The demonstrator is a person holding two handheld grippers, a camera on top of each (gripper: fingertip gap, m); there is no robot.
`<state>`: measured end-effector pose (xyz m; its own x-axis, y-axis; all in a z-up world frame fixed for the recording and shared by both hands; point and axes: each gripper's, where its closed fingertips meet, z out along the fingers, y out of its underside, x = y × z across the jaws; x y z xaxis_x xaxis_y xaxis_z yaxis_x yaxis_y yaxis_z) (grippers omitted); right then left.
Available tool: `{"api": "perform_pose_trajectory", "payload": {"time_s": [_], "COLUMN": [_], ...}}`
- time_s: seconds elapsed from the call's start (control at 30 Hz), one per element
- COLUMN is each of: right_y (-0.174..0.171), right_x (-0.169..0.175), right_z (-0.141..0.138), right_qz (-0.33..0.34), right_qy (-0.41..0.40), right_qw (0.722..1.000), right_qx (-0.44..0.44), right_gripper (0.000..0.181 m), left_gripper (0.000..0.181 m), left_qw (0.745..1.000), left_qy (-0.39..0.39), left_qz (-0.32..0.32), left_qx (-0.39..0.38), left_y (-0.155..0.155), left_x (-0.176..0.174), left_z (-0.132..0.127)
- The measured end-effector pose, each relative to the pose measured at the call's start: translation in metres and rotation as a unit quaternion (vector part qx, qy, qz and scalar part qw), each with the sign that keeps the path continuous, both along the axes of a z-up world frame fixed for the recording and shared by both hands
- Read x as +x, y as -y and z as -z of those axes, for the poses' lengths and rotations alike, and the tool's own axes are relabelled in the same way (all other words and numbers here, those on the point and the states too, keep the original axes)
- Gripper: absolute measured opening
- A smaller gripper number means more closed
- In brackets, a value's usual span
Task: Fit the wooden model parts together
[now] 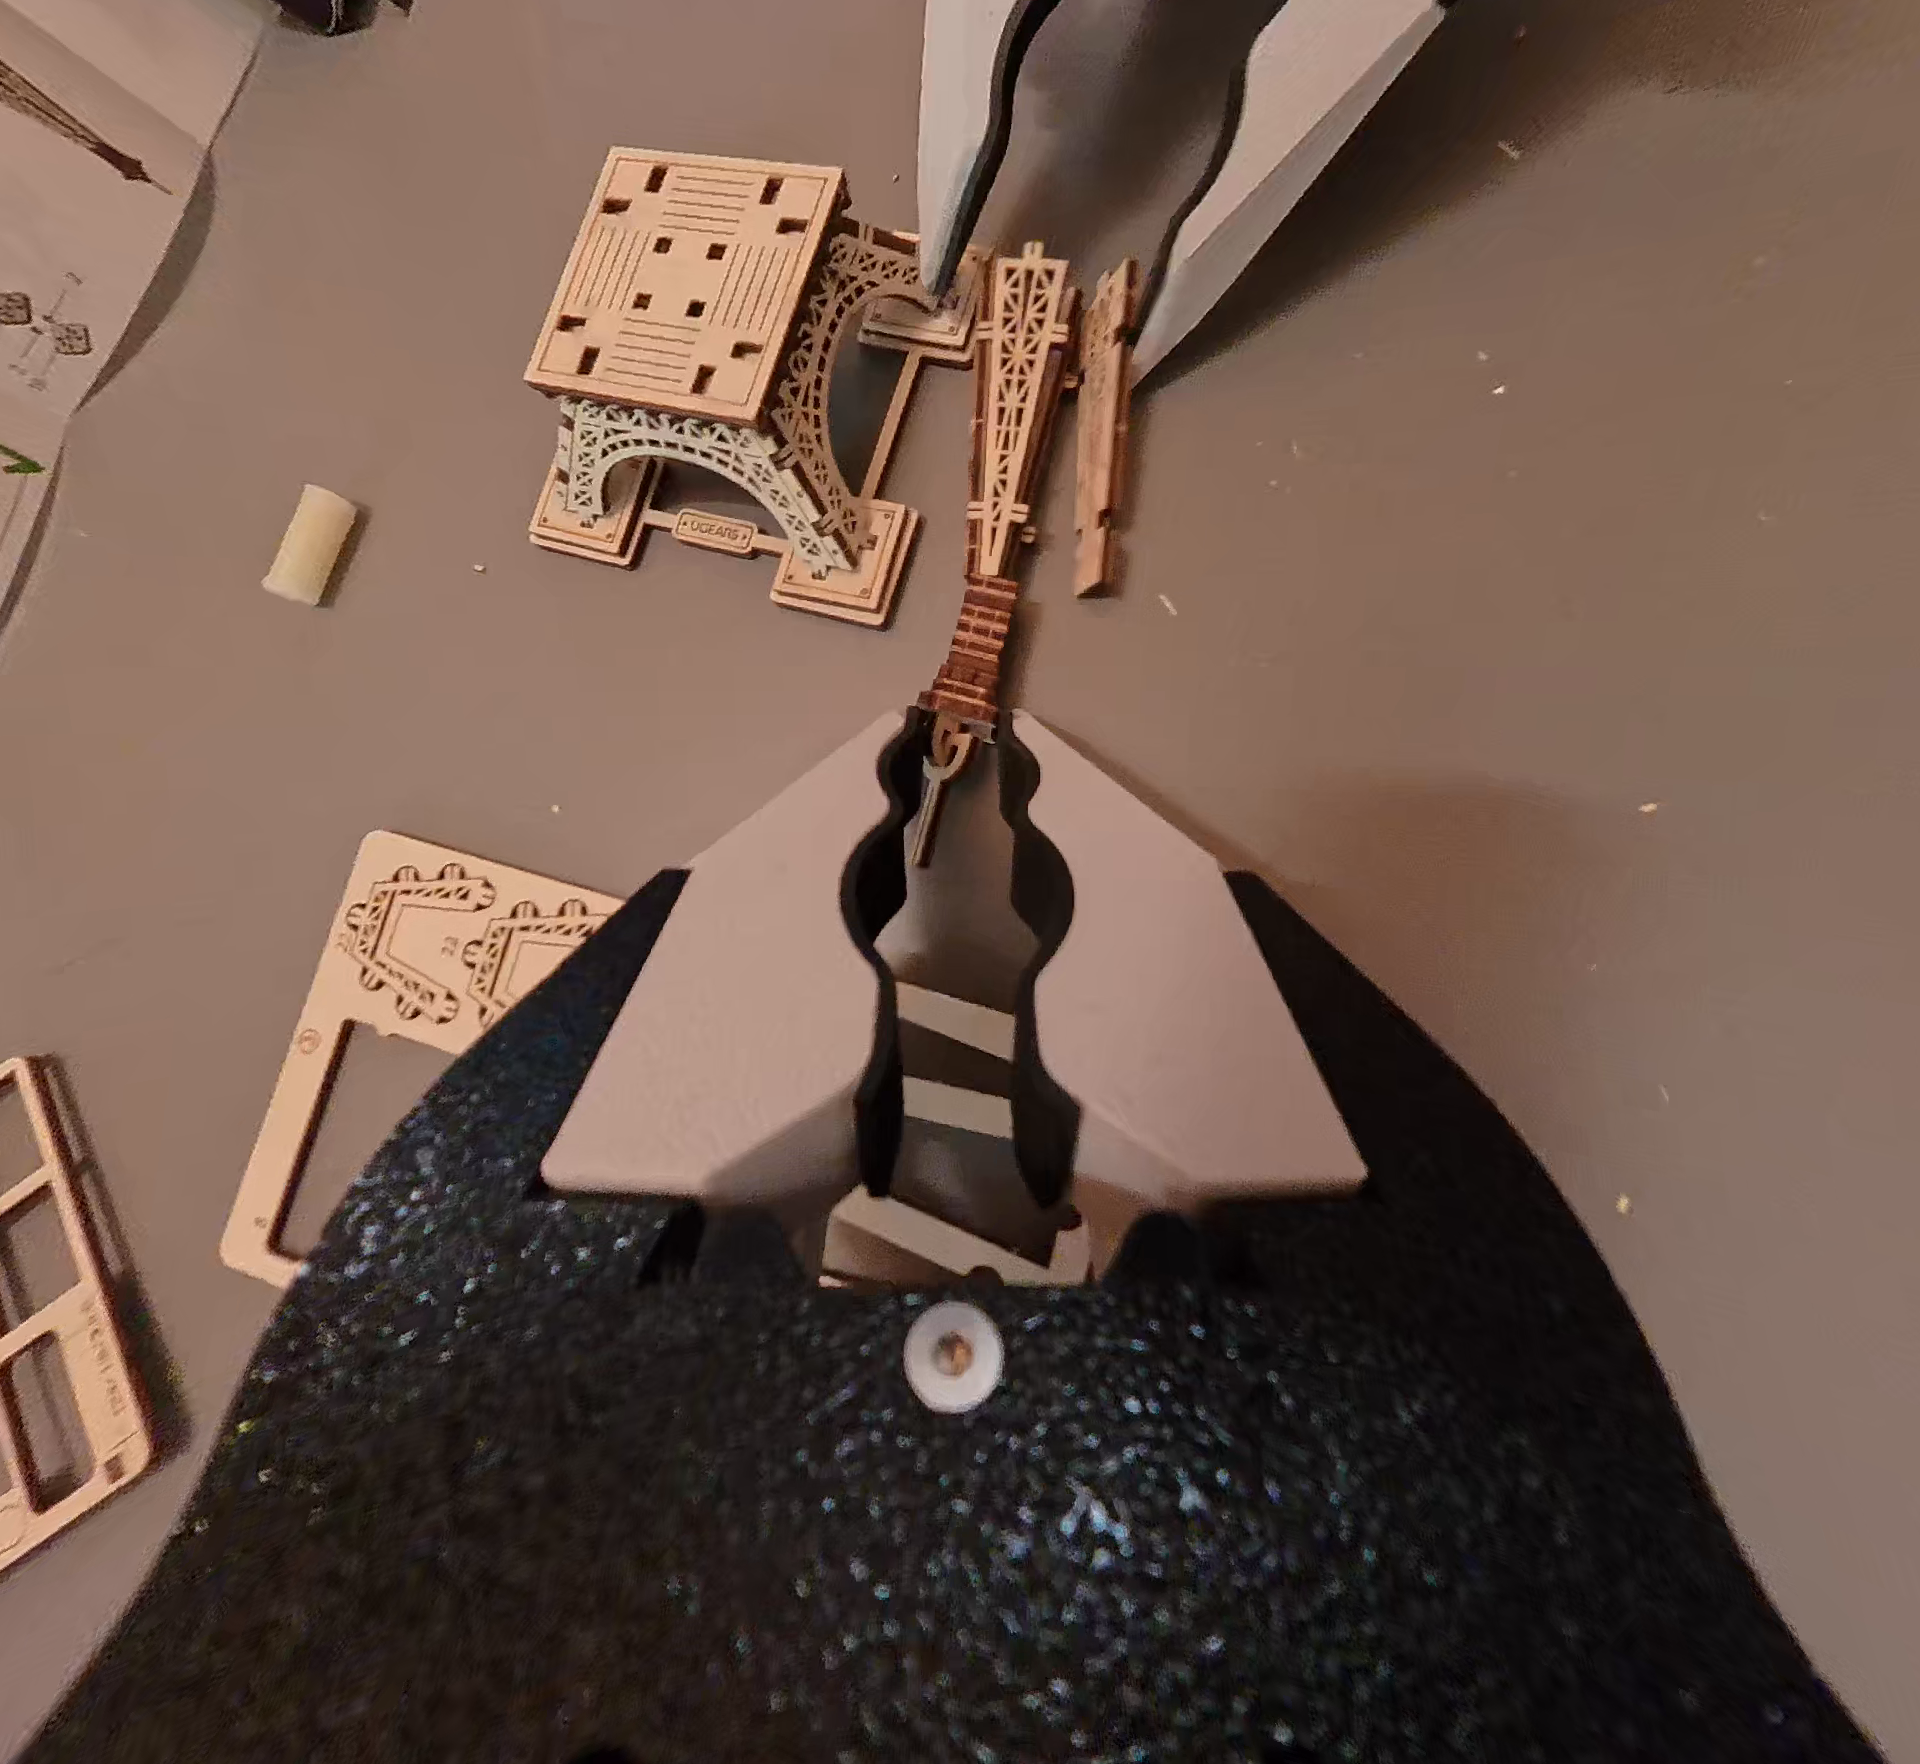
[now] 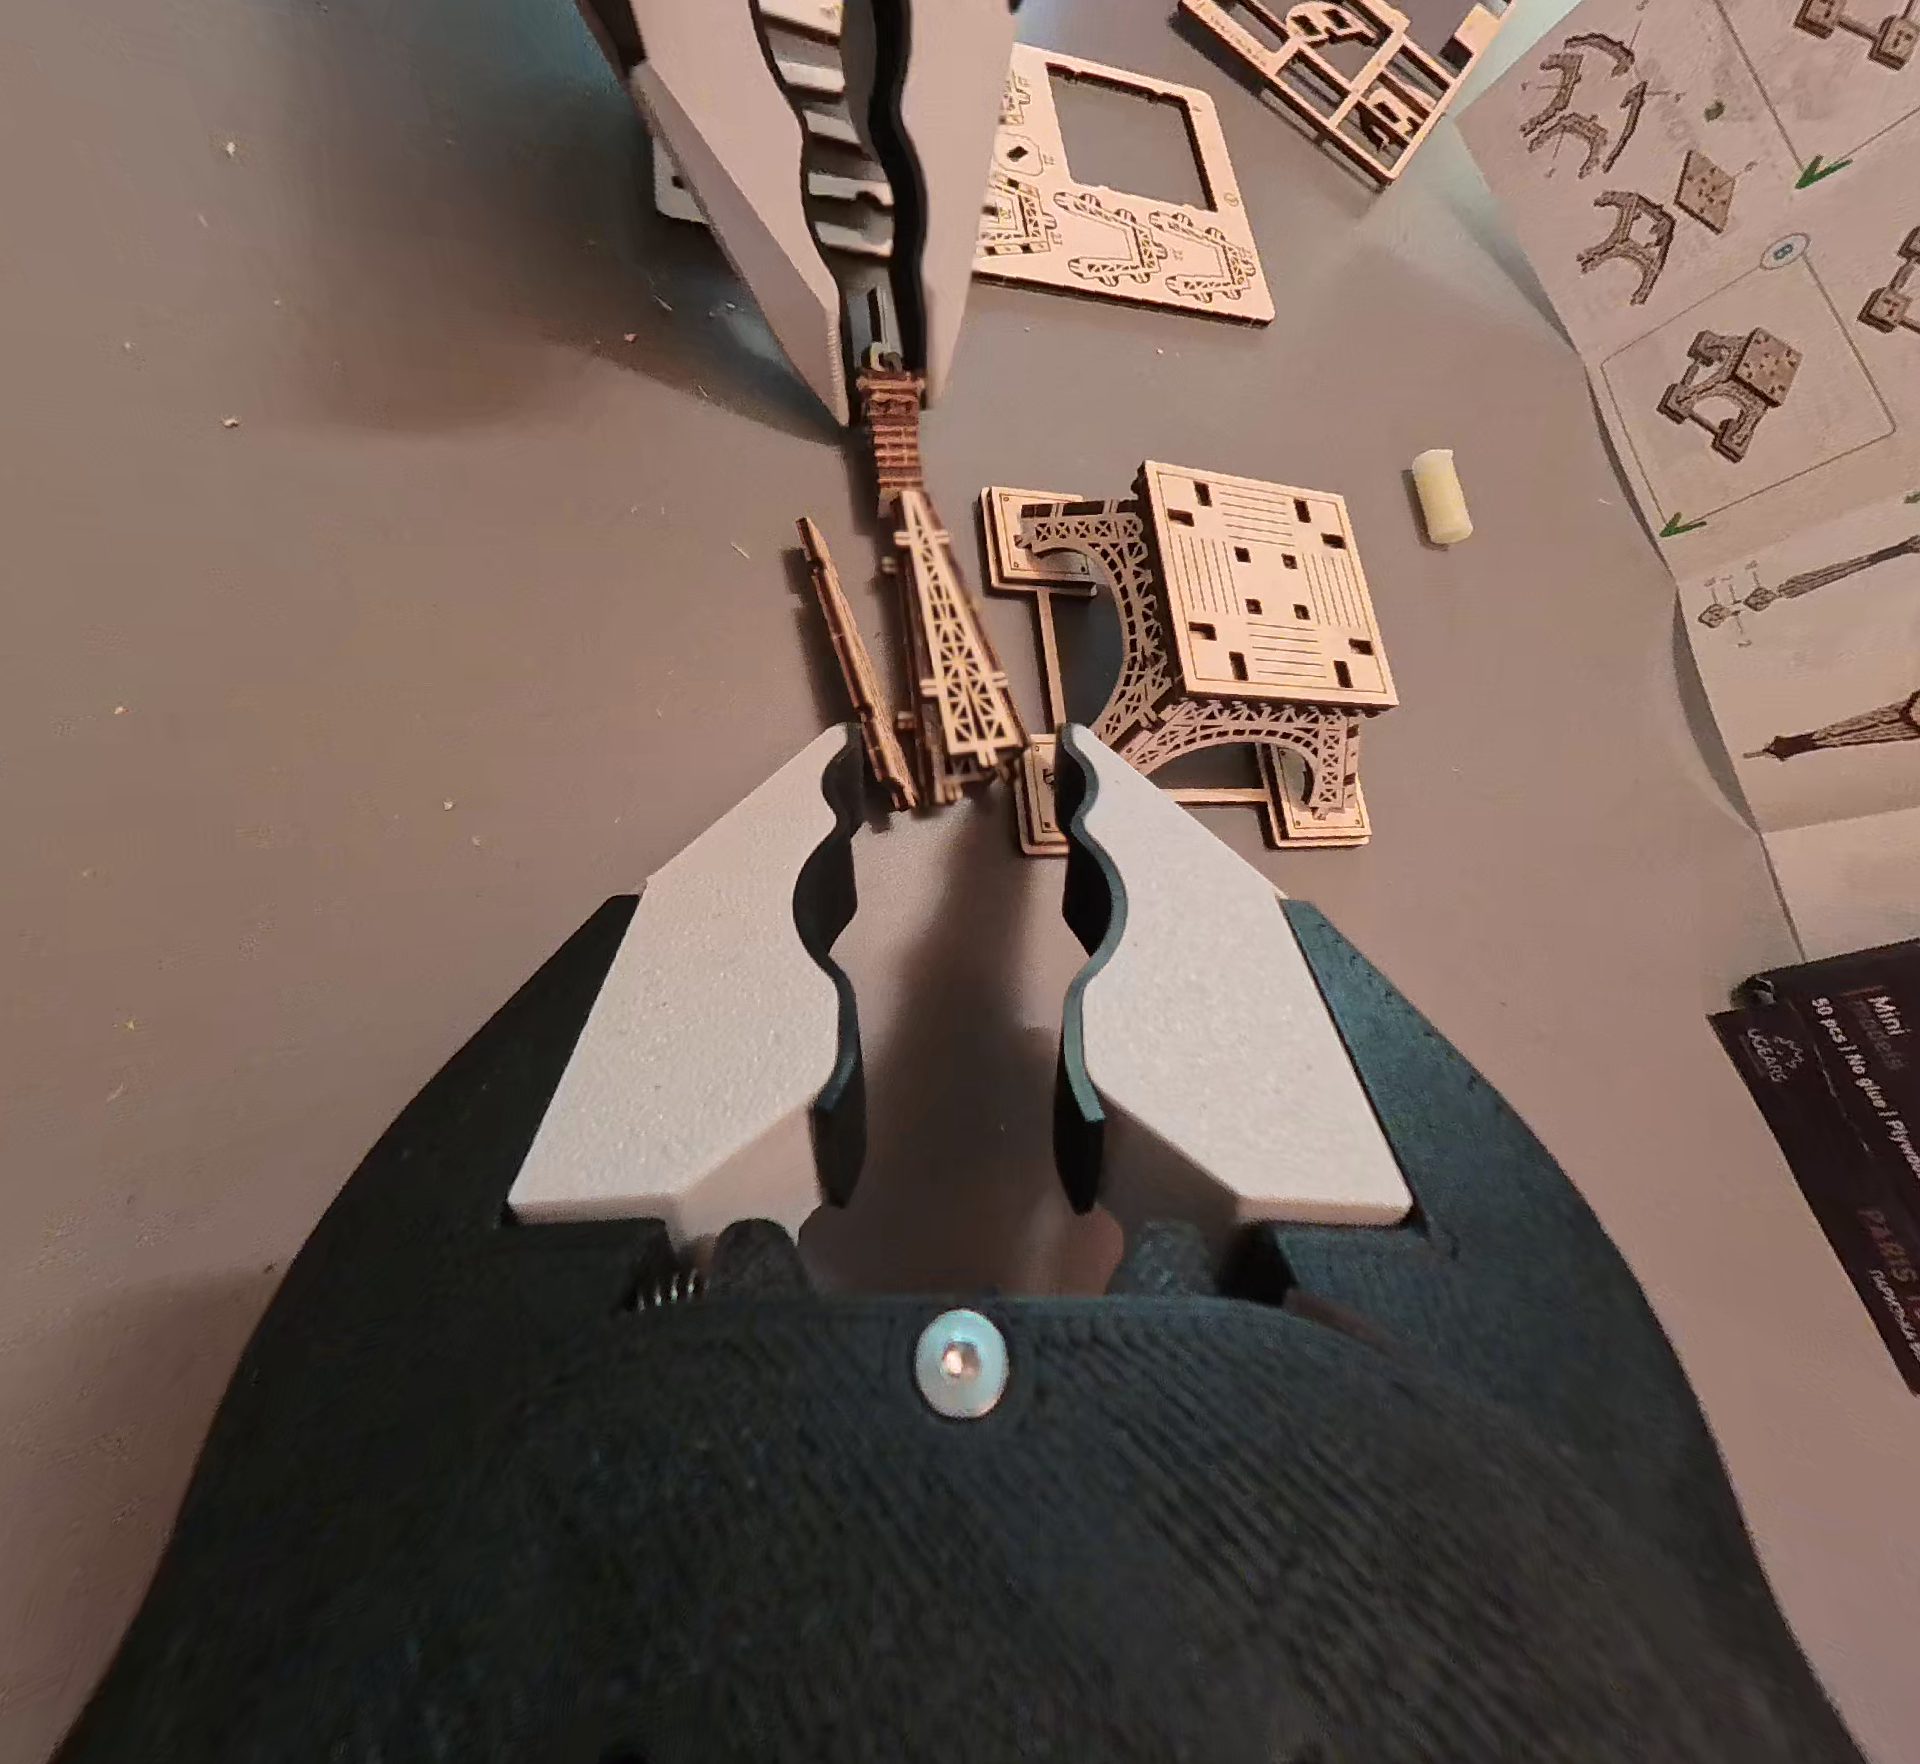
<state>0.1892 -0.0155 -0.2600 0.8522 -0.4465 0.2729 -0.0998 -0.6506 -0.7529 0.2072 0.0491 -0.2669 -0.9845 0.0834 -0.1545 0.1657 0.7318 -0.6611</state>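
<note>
A slim wooden lattice spire lies along the grey table. My left gripper is shut on its narrow top end. It also shows in the right wrist view, with the left gripper at its far end. My right gripper is open, and its jaws straddle the spire's wide end. A loose flat lattice panel lies beside the spire, also seen in the right wrist view. The arched tower base with a slotted square deck stands next to them.
A small pale cylinder lies near the base. Punched-out wooden part sheets and an empty frame lie on the table. An instruction sheet and a dark box sit at the side. Left tips to right tips: about 8 cm. From either gripper's tips it is about 15 cm to the small pale cylinder. Seen from the right wrist view as well.
</note>
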Motion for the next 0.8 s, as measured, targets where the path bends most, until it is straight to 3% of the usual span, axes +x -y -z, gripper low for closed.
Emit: {"api": "perform_pose_trajectory", "payload": {"time_s": [0.4, 0.53, 0.67, 0.8], "right_y": [-0.002, -0.003, -0.003, -0.003], "right_x": [-0.003, -0.003, -0.003, -0.003], "right_z": [0.001, 0.002, 0.002, 0.002], "right_qz": [-0.012, -0.013, -0.014, -0.014], "right_qy": [-0.009, -0.014, -0.013, -0.014], "right_qw": [1.000, 1.000, 1.000, 1.000], "right_qx": [0.000, 0.001, 0.000, 0.000], "right_gripper": [0.027, 0.026, 0.026, 0.026], "left_gripper": [0.012, 0.035, 0.044, 0.040], "left_qw": [0.999, 0.999, 0.999, 0.999], "left_qy": [0.034, 0.026, 0.024, 0.019], "left_qz": [0.021, 0.018, 0.017, 0.029], "left_qx": [0.006, -0.006, -0.045, -0.028], "left_y": [0.001, 0.002, 0.021, 0.043], "left_x": [-0.009, -0.009, -0.012, -0.018], "left_z": [0.000, -0.007, -0.024, -0.015]}}
